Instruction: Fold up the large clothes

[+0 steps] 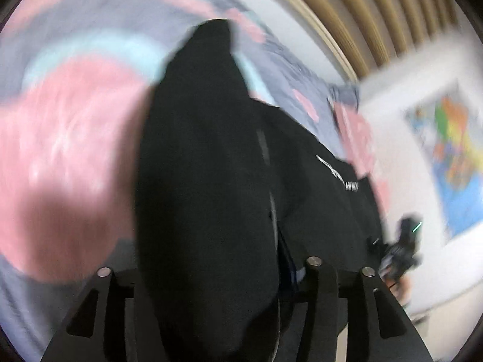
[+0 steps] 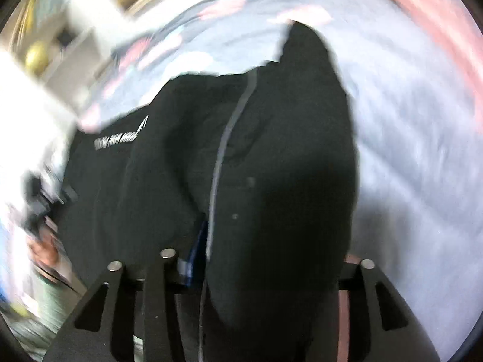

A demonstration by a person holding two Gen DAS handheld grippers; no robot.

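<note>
Black jacket: a big black piece of clothing. It fills the middle of both views and bunches up over the grippers. It hangs down onto the bed.
Jacket details: white letters show on one dark part. A thin grey line, maybe a zip, runs down the front.
Left gripper: black cloth lies thick between its black fingers and covers the space there. I cannot tell if the pads squeeze the cloth or just sit beside it.
Right gripper: the same here. Black cloth sits between its fingers and hides the tips. I cannot tell if it grips the cloth or has let go.
Bed cover: soft, grey-blue with big pink shapes and a bit of light blue. It lies under and behind the jacket.
Wall: brown wooden slats behind the bed in the left view.
Poster: a bright picture with blue, yellow, green and orange, on a white wall at the right side of the left view.
Other gripper seen far off: a small dark shape near the edge of the jacket.
Blur: both views are smeared, so small things are hard to read.
</note>
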